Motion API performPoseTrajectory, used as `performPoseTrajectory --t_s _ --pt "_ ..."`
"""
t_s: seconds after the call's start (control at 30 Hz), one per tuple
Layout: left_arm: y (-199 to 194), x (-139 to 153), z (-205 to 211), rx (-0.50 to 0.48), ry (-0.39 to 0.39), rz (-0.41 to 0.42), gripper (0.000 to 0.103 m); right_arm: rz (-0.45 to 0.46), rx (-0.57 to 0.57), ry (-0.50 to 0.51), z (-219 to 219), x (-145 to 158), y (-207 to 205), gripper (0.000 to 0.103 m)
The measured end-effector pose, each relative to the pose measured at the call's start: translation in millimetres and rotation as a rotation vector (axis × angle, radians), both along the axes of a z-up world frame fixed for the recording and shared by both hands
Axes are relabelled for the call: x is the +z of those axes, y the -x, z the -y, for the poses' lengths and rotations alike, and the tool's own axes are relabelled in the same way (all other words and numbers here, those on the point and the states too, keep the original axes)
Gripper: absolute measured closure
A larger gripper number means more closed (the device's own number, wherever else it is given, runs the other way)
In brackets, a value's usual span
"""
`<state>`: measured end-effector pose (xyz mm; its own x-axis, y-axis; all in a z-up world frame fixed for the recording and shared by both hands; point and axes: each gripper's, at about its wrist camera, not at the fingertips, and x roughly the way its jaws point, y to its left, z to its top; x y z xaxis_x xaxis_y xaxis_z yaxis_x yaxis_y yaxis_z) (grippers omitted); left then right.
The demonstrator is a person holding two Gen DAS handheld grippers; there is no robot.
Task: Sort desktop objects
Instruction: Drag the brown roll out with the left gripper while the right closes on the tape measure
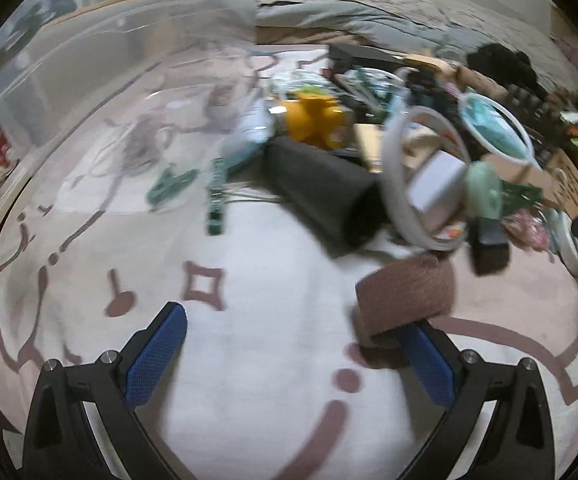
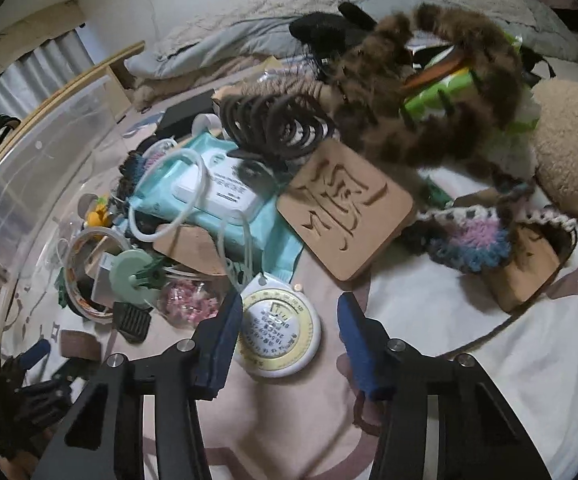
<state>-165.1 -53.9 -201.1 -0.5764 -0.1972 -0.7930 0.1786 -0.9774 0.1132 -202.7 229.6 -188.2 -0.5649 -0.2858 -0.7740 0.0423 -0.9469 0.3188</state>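
Right wrist view: my right tongs (image 2: 285, 322) point steeply down, apart around the round tape measure (image 2: 277, 334), only the left pad touching. Left tongs (image 1: 293, 336) spread wide, brown roll (image 1: 405, 300) against one finger.

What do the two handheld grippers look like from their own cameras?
Both look the same. The left gripper and the right gripper each have two angular black arms with triangular cut-outs and round silver bolt heads at the joints. Each finger carries a blue pad with a fine dotted texture. No cables, markings, hands or sleeves show in either view.
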Motion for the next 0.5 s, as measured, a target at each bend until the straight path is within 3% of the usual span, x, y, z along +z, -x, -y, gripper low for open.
performPoseTrajectory --t_s 0.2,0.37,0.5 --pt "-4 0 12 0.048 0.041 -0.010 0.000 0.026 0.033 0.059 4 -7 6 0.053" --pt "-5 -2 17 0.023 0.018 0.038 0.000 0.033 0.085 -0.058 26 -11 -2 0.053" --pt "-9 -3 20 -0.004 0.010 0.068 0.000 0.043 0.087 -0.070 26 -12 -5 0.053"
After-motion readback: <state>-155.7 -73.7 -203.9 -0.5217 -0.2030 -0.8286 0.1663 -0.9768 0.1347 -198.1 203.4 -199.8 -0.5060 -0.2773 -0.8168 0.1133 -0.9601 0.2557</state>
